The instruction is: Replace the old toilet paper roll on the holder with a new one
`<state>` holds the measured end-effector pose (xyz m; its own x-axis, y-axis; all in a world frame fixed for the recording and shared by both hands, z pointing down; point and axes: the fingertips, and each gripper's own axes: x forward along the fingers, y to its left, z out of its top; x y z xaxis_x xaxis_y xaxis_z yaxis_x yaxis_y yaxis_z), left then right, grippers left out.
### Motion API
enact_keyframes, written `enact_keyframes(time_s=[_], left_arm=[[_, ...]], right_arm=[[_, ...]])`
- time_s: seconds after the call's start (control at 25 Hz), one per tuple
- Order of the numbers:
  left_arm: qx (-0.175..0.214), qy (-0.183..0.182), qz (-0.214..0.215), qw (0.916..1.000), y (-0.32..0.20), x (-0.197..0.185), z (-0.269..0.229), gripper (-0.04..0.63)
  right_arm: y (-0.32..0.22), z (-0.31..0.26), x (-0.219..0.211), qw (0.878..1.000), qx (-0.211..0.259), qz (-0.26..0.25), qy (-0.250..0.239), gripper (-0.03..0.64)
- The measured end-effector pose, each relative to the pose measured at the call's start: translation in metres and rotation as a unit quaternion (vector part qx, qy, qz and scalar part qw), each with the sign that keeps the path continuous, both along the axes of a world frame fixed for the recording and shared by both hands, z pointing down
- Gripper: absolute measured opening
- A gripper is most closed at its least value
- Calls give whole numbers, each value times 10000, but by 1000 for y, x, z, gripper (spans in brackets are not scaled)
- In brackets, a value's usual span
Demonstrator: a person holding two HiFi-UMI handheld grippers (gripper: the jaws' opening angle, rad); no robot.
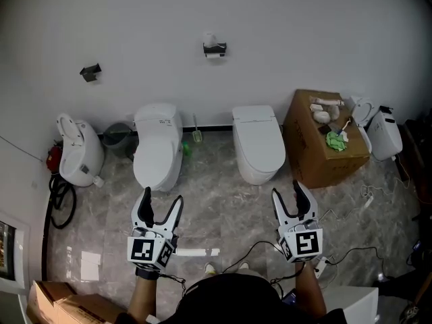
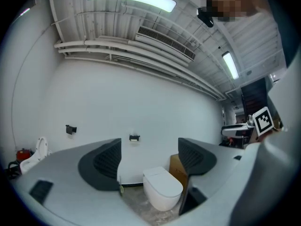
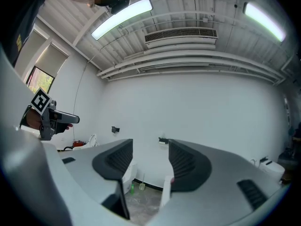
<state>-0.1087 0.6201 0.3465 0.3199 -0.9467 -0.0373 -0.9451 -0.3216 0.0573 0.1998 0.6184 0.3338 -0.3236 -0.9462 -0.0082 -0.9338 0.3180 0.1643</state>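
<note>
not started yet. left claw (image 1: 162, 196) and right claw (image 1: 286, 189) both open, empty, aimed at the far wall. old roll (image 1: 211, 41) sits on the holder (image 1: 214, 48), well away from me. next: close in and pull it off. can't pick out the new roll; maybe on the cardboard box (image 1: 317, 155).

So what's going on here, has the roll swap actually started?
Not yet. A person stands back from the wall with a gripper in each hand. The left gripper and the right gripper are both open and empty, pointing toward the wall. The toilet paper holder is far off on that wall, untouched. White items lie on the cardboard box to the right; whether they are rolls is too small to tell.
</note>
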Motion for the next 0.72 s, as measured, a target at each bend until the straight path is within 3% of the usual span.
enact_keyframes(time_s=[0.16, 0.24, 0.32, 0.44, 0.72], left_arm=[[-171, -467, 142, 9987, -4, 6, 9, 394], [-262, -768, 174, 9966, -4, 7, 15, 413], [-315, -715, 147, 9968, -6, 2, 18, 417], [-319, -505, 69, 9982, -10, -13, 18, 419], [-318, -458, 77, 9984, -9, -39, 28, 417]], right_arm=[[-2, 2, -4, 9999, -85, -33, -56, 284], [-2, 4, -9, 9995, -184, -136, -225, 373], [-2, 4, -14, 9989, -231, -185, -375, 423], [-1, 3, -21, 9993, -195, -132, -299, 425], [0, 6, -39, 9995, -251, -32, -177, 425]])
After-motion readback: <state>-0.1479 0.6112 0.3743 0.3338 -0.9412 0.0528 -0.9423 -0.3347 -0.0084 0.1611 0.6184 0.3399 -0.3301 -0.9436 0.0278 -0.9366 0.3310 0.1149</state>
